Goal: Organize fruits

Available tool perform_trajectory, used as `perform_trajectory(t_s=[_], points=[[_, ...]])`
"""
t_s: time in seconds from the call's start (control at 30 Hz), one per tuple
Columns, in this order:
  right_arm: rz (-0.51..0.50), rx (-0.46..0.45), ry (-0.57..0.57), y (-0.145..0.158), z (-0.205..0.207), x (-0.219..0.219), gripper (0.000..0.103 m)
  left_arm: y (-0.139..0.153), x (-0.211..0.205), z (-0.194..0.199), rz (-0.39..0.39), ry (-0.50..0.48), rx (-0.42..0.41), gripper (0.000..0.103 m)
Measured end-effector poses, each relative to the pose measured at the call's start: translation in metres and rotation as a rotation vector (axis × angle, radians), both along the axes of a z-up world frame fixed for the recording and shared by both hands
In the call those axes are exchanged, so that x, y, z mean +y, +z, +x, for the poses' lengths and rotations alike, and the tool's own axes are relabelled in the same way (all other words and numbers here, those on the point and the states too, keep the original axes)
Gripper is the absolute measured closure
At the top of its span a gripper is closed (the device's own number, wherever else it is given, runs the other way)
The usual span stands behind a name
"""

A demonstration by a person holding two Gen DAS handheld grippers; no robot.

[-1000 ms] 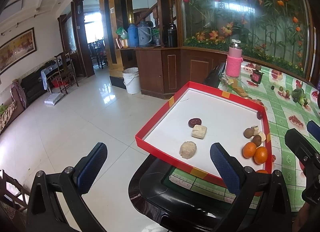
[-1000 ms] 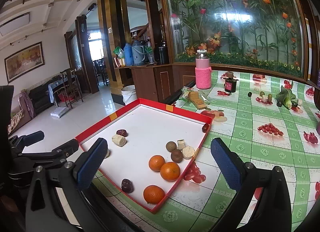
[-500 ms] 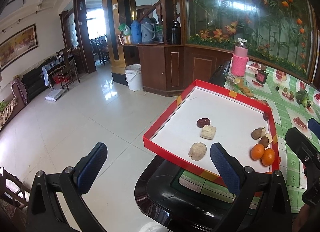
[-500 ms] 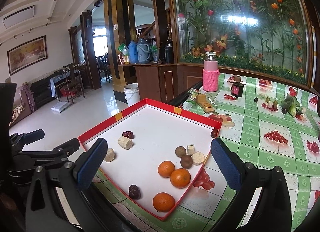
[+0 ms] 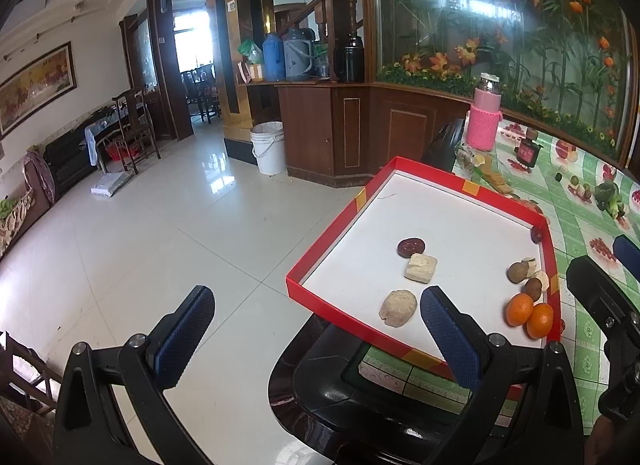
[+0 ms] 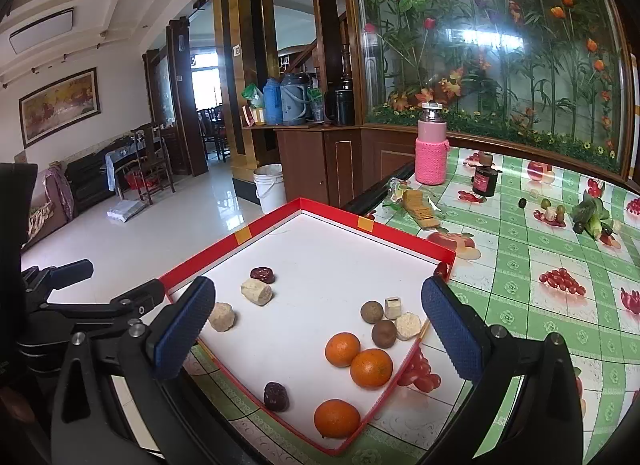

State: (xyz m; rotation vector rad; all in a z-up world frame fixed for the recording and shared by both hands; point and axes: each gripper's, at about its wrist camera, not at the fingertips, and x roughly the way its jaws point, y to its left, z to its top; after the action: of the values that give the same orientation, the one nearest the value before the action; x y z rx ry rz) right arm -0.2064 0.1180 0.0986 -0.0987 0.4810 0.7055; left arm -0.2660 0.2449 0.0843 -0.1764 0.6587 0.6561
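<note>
Oranges [image 6: 358, 361] lie in the red tray [image 6: 404, 233], three of them just ahead of the right tongs [image 6: 316, 321], whose jaws are spread wide and hold nothing. They look firm, round and apt to roll, so take one across its middle. Dark dates [image 6: 276, 396] and pale chunks [image 6: 257, 292] lie beyond. Left tongs [image 5: 316, 329] also gape empty, mostly short of the tray's near corner

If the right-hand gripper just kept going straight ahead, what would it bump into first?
Probably the white floor of the red tray, near the two touching oranges between its open fingers. Depth is hard to judge in this fisheye view, so it could touch the oranges first.
</note>
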Motion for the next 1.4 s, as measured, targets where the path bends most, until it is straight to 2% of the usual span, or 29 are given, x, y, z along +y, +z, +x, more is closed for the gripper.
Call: perform_trajectory(t_s=[0.73,1.4], points=[[0.004,-0.004,0.020,0.006,-0.004,0.009,0.000,0.008,0.007,-0.009,0.005,0.005,-0.029,0.000],[0.033,0.000,0.004,0.009,0.001,-0.011,0.000,0.018,-0.012,-0.003,0.015,-0.038,-0.028,0.000]])
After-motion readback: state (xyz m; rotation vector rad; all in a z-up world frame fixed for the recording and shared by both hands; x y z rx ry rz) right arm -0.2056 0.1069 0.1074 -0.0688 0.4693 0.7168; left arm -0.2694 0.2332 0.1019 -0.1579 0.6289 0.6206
